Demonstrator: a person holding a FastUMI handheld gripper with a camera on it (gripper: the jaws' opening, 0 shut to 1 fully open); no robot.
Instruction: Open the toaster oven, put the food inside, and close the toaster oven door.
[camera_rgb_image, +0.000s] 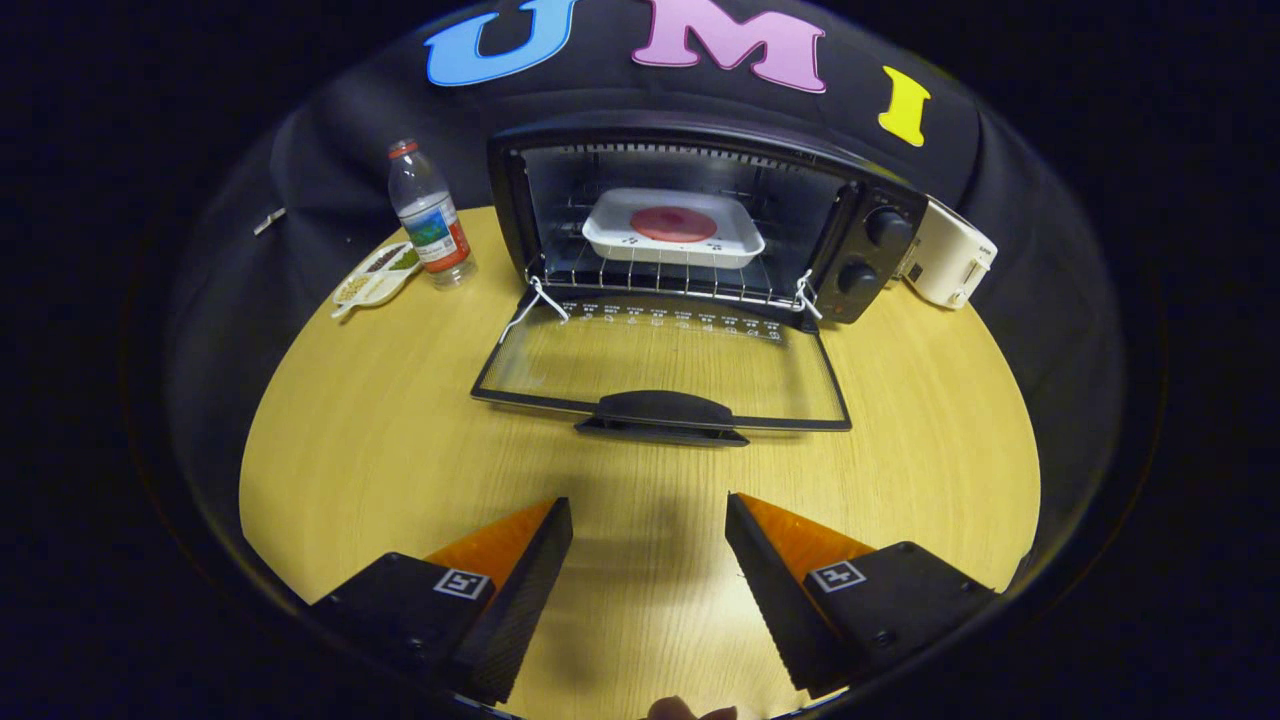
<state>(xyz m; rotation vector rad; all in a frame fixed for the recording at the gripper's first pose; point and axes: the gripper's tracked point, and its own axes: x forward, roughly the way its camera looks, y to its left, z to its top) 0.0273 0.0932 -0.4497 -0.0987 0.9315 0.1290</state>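
Wooden table (380, 450); fingers (648, 530) apart, empty; toaster oven (690, 230) open.

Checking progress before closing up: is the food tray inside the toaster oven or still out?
Inside: the white tray sits on the rack of the toaster oven, door down; claw open.

No wording is being made out anywhere. A row of small white markings is being shown along the hinge edge of the toaster oven door (660, 365) — too tiny to be read. A printed label is being carried on the water bottle (430, 215), its text blurred. Square coded markers — not letters — are being borne on the tool (650, 525), whose fingers are being held apart, empty.
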